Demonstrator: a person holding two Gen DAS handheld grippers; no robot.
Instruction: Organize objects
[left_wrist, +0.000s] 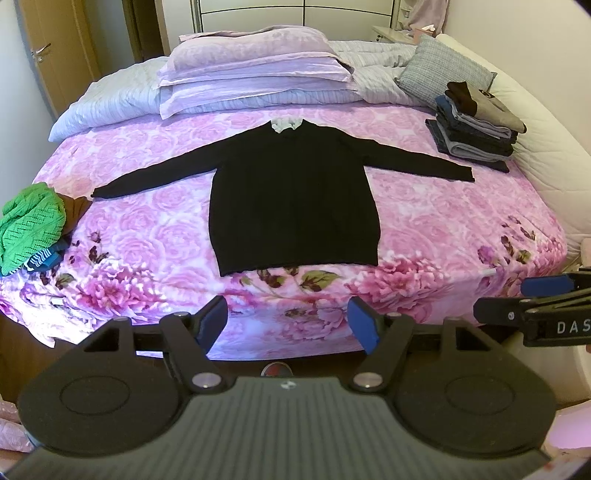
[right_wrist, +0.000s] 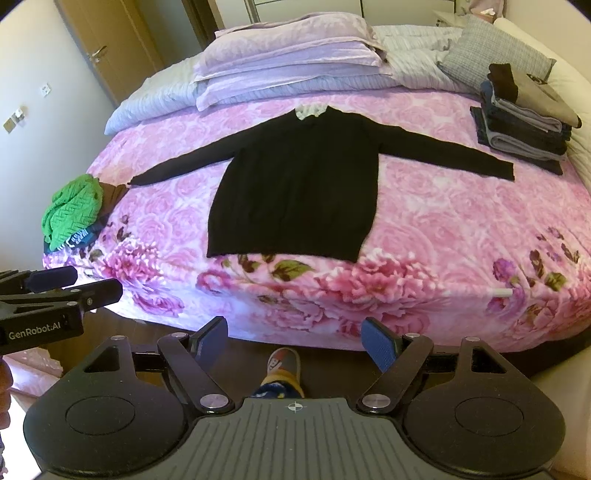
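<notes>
A black long-sleeved sweater (left_wrist: 291, 192) with a white collar lies flat on the pink floral bedspread (left_wrist: 443, 221), sleeves spread to both sides; it also shows in the right wrist view (right_wrist: 295, 188). My left gripper (left_wrist: 288, 323) is open and empty, held off the bed's near edge below the sweater's hem. My right gripper (right_wrist: 293, 341) is open and empty, also off the near edge. Each gripper shows in the other's view, the right one (left_wrist: 517, 295) at the right edge, the left one (right_wrist: 74, 284) at the left edge.
A stack of folded clothes (left_wrist: 476, 125) sits at the bed's far right. A heap of unfolded clothes with a green knit (left_wrist: 31, 225) on top lies at the left edge. Pillows (left_wrist: 255, 70) and a grey cushion (left_wrist: 443, 70) lie at the head. A slippered foot (right_wrist: 282, 373) stands on the floor.
</notes>
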